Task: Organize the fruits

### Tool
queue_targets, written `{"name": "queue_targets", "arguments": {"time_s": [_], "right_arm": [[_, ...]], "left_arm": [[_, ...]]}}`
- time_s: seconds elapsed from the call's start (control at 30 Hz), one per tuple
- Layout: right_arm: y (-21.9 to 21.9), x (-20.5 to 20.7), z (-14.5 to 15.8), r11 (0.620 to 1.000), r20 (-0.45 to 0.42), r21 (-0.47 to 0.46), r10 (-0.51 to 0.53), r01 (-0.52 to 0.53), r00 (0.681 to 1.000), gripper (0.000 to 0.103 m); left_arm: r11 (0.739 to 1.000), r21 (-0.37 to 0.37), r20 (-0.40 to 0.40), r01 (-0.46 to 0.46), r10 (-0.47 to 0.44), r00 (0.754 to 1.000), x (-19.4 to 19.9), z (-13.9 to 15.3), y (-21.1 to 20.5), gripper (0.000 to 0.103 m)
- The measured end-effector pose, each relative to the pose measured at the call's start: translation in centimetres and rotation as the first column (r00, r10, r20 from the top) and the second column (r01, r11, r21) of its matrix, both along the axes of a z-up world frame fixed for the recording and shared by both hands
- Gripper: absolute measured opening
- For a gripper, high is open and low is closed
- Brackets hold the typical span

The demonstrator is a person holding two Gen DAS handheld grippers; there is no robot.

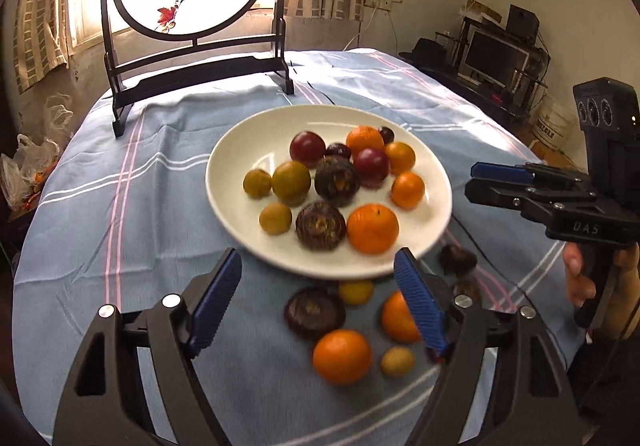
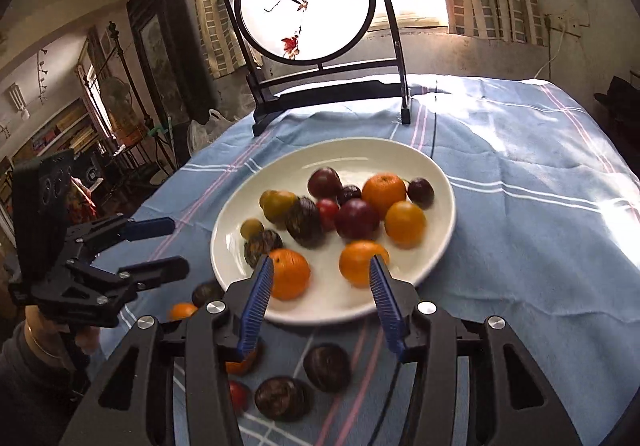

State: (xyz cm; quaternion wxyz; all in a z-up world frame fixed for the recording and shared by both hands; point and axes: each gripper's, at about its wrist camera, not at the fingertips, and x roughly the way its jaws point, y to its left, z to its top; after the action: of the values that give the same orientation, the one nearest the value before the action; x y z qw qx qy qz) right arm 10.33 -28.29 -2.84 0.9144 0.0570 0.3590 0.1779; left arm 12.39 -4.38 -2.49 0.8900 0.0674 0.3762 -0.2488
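Both grippers [image 1: 318, 302] [image 2: 320, 306] spread apart, holding nothing; risk of knocking loose oranges [image 1: 342, 356] off the table [image 1: 120, 246] near the plate [image 1: 232, 166].

Your left claw [image 1: 318, 302] hid part of one loose orange [image 1: 398, 318] behind its blue pad. Your right claw [image 2: 322, 306] covered most of another orange [image 2: 240, 364]. The plate's [image 1: 240, 150] near fruit was smeared by motion blur.

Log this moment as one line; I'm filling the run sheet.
left hand-held gripper: open, empty | right hand-held gripper: open, empty | plate: holds fruit | tablecloth: loose fruit
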Motion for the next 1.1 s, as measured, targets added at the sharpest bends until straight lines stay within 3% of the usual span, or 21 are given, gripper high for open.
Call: {"name": "queue_targets", "arguments": {"time_s": [0.13,0.37,0.5,0.53,0.67,0.77,0.9,1.0,1.1], "right_arm": [[0.0,-3.0,-1.6,1.0,-0.022,-0.003,0.006,-0.006,1.0,0.051],[-1.0,-4.7,-2.6,0.999,-0.017,0.035,0.0,0.0,1.0,0.051],[-1.0,-4.7,-2.7,0.999,-0.014,0.034,-0.006,0.006,1.0,0.051],[-1.0,-4.8,-2.7,0.999,-0.012,0.033,-0.003,0.003,1.0,0.051],[-0.4,-5.0,-2.8,1.0,-0.002,-0.001,0.011,-0.011,1.0,0.051],[0.7,-5.1,-2.9,0.998,-0.006,-0.041,0.055,-0.055,0.998,0.051],[2.4,-5.0,-3.5,0.986,-0.047,-0.124,0.104,-0.109,0.993,0.051],[3.1,-4.9,-3.9,0.978,-0.074,-0.162,0.119,-0.13,0.99,0.051],[4.0,-4.6,-4.3,0.967,-0.107,-0.221,0.102,-0.124,0.989,0.051]], "left_arm": [[0.998,0.055,-0.028,0.025,-0.023,0.999,-2.6,-2.2,0.5,0.077],[0.999,0.052,-0.057,0.012,-0.009,0.998,-3.0,-4.0,0.0,0.074],[1.0,0.03,-0.156,0.006,-0.002,0.988,-1.4,-5.3,-0.4,0.038],[0.999,0.037,-0.162,0.009,-0.003,0.987,-1.4,-5.5,-0.6,0.037],[0.996,0.093,-0.137,0.015,-0.003,0.991,-1.8,-5.6,-1.4,0.037],[0.999,0.049,-0.147,-0.001,0.008,0.989,-1.6,-5.4,-0.8,0.037],[0.998,0.044,-0.051,-0.044,0.046,0.998,-3.0,-4.0,0.0,0.036],[0.999,-0.028,-0.07,-0.046,0.044,0.997,-4.0,-3.2,1.3,0.036],[0.997,-0.053,-0.066,-0.055,0.052,0.996,-5.1,-2.7,2.5,0.036]]}}
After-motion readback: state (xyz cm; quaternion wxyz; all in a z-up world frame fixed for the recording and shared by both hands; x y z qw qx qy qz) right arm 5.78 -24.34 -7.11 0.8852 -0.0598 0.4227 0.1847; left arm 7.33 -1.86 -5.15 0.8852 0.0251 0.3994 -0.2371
